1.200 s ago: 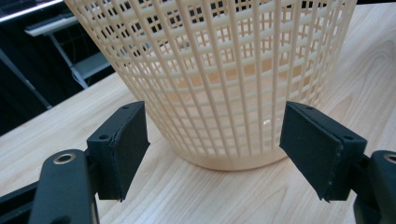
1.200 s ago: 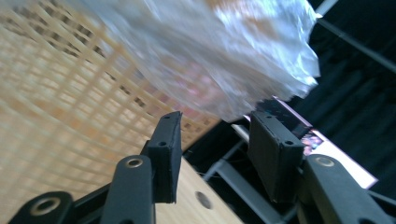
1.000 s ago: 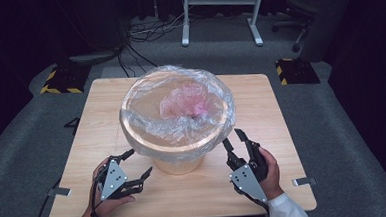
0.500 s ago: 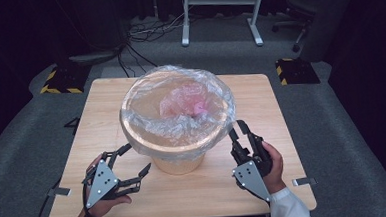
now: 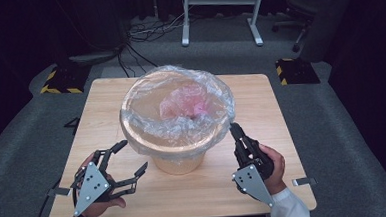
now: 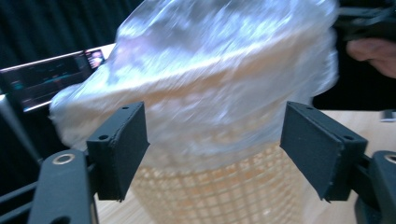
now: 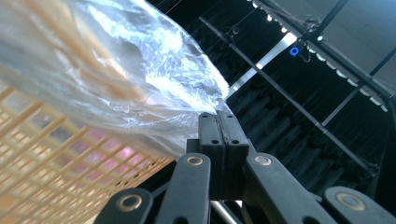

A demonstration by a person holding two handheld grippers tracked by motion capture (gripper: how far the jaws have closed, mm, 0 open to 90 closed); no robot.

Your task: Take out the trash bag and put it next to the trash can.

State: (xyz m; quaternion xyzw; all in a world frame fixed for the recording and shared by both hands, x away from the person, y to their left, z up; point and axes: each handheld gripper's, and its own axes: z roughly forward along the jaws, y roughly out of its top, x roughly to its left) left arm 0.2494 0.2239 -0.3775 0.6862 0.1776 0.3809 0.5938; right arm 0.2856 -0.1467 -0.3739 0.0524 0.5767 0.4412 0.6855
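Note:
A pale orange lattice basket [image 5: 179, 162] stands mid-table, lined with a clear plastic bag [image 5: 176, 104] whose rim folds over the outside; something pink lies inside. My left gripper [image 5: 133, 154] is open at the basket's lower left, apart from it. In the left gripper view its pads [image 6: 119, 149] flank the bag [image 6: 210, 70] and the basket wall [image 6: 210, 196] without touching. My right gripper [image 5: 233, 129] has just been closing and is shut on the bag's overhanging edge at the right. In the right gripper view the film [image 7: 140, 84] runs into the pressed-together tips [image 7: 218, 116], beside the lattice [image 7: 56, 163].
The wooden table [image 5: 260, 100] has bare room on every side of the basket. On the grey floor behind it are a white metal frame [image 5: 221, 17], a chair [image 5: 311, 7], cables and two yellow-striped bases [image 5: 59, 80]. A lit screen [image 6: 46, 79] shows at the left.
The right gripper's jaws went from open to shut at the bag's right edge, and it rose slightly. The left gripper lifted and stayed open.

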